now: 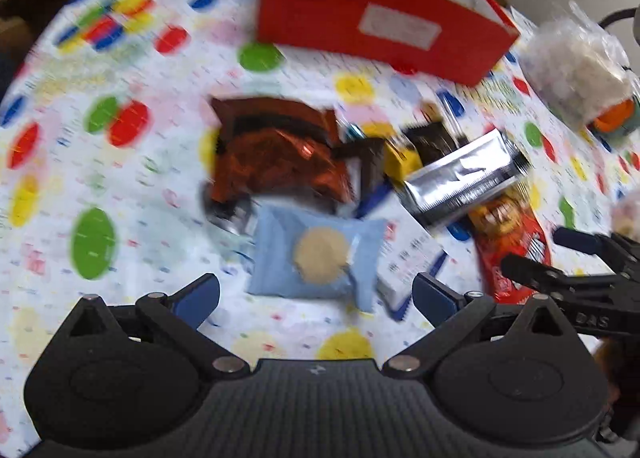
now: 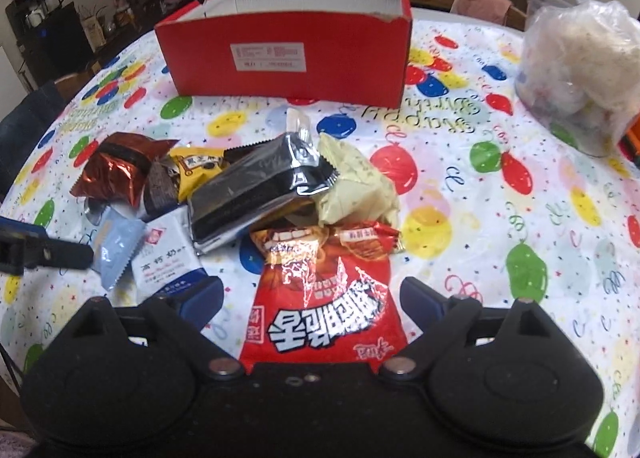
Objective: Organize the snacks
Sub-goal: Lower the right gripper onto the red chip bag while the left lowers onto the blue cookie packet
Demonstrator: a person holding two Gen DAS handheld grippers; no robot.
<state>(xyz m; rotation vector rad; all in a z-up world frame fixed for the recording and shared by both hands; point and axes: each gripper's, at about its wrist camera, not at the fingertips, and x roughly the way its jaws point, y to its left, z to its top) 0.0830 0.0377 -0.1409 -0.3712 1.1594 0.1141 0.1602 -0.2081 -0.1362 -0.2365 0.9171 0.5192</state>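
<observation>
Hovering with jaws spread and empty, the left gripper [image 1: 316, 292] lines up on the blue packet [image 1: 320, 254]; the right gripper [image 2: 312, 298] straddles the red bag [image 2: 320, 306], equally wide. Snacks heap mid-counter, red box [image 2: 288, 45] waiting toward the far edge.

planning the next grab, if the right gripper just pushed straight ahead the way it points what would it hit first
Most likely the red snack bag, which already lies between the open right gripper fingers. Beyond it sits the silver-black packet atop the pile; height above the bag is unclear.
</observation>
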